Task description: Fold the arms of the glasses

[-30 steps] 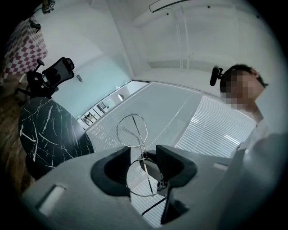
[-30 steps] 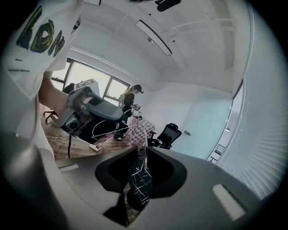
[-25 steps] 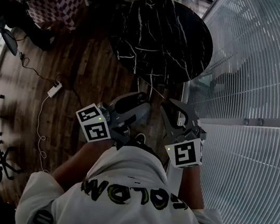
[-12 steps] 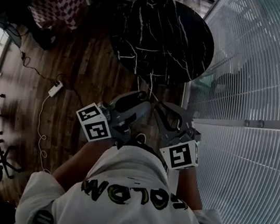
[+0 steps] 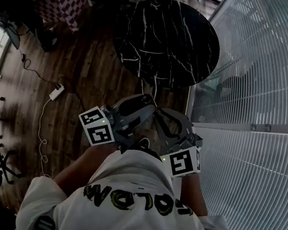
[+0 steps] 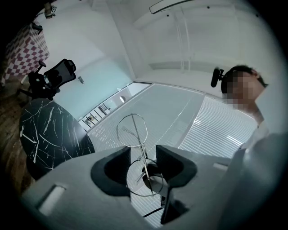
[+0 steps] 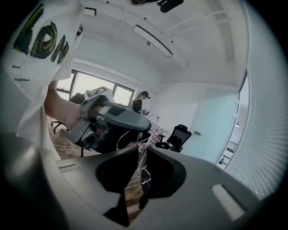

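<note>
At twelve o'clock our left fingers (image 6: 112,173) pinch thin round wire glasses (image 6: 141,152) — right fingers (image 7: 164,173), just closing, straddle one arm (image 7: 146,157); twisting could bend it.

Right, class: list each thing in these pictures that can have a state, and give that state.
glasses: held in the air, one lens above the other.
glasses arm: sticking out from the frame, not yet folded.
left gripper: shut on the glasses.
right gripper: jaws have just been closing, a narrow gap left, the glasses arm between them.
</note>
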